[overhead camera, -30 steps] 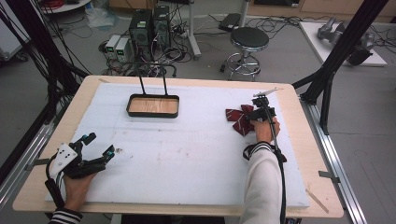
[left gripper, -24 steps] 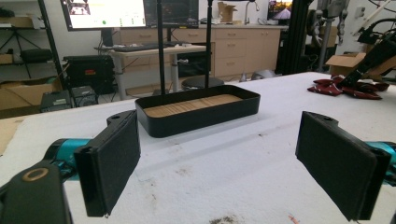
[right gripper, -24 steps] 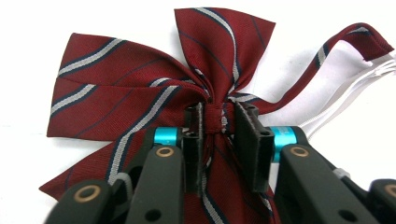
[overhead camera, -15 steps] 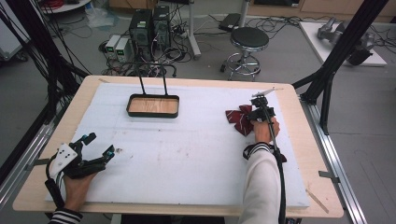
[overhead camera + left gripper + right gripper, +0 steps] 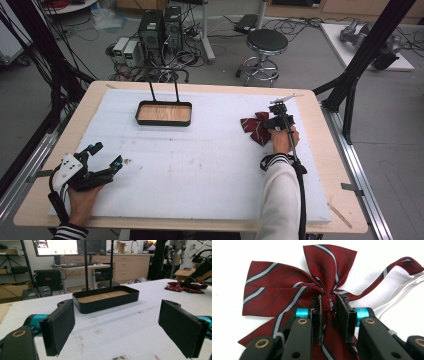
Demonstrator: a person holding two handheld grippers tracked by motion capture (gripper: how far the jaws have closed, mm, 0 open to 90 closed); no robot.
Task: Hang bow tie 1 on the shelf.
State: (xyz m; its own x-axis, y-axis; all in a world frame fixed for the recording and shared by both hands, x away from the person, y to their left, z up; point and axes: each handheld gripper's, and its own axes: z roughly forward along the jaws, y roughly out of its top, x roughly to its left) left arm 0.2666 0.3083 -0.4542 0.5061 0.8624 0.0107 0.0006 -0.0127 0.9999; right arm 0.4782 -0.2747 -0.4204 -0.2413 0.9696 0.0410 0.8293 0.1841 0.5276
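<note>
1. Nearest the camera in the high view, the left tool rests at the near left corner of the desk, held in the person's left hand; its two black jaws stand wide apart with nothing between them, as the left gripper view confirms.
2. A white foam sheet covers most of the desk, marked by a few dark specks just beside the left tool.
3. On the right side, a white-sleeved forearm with a striped cuff reaches forward, and the right hand holds the right tool low over the sheet.
4. The right tool is clamped on the centre knot of a dark red bow tie with white and navy stripes; the jaws press in on the knot from both sides.
5. The bow tie lies flat on the foam sheet toward the far right of the desk, its loops fanning out from the knot and a red strap trailing off to one side beside a white band.
6. Farther back, left of centre and well apart from the bow tie, stands a shallow black tray with a wooden floor and two thin upright black rods behind it.
7. Beyond the desk, a round black stool and computer towers sit on the floor among loose cables.
</note>
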